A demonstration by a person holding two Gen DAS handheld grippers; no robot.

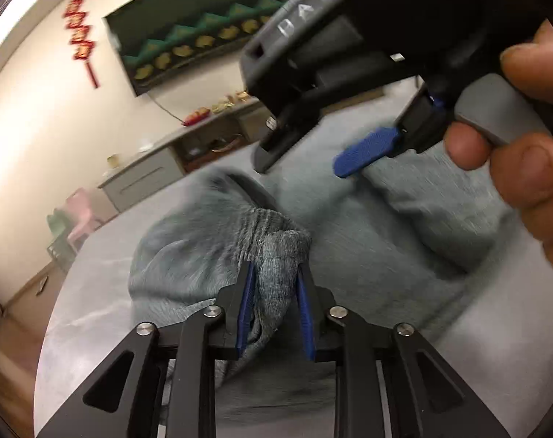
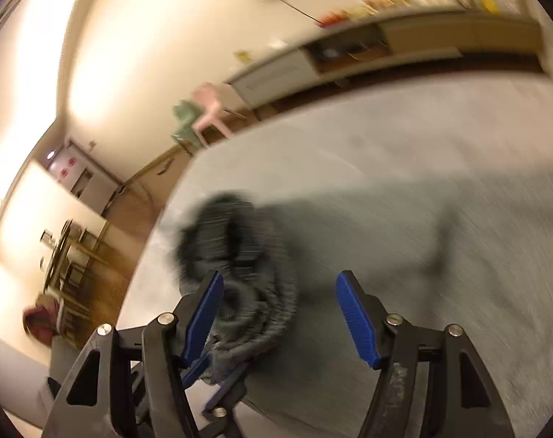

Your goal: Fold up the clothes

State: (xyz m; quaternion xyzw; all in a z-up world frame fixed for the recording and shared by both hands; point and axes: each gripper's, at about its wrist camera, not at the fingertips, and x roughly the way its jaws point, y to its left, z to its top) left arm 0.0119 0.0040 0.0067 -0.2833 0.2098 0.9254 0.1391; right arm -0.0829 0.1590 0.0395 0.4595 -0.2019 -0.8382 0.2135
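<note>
A grey knit garment (image 1: 367, 226) lies spread on a light grey table (image 1: 93, 314). My left gripper (image 1: 274, 273) is shut on a bunched ribbed edge of the garment (image 1: 276, 255), held just above the table. My right gripper (image 2: 280, 284) is open and empty, its blue pads (image 2: 356, 314) wide apart over the garment (image 2: 422, 226). It also shows in the left wrist view (image 1: 305, 160), held by a hand above the cloth. The bunched edge (image 2: 236, 255) and the left gripper's fingertips (image 2: 218, 372) sit just below and left of the right gripper.
The table's left edge (image 2: 156, 226) drops to a wooden floor. Pink and green chairs (image 2: 199, 116) stand beyond the far corner. A low cabinet (image 1: 159, 171) runs along the back wall under a dark screen (image 1: 203, 29).
</note>
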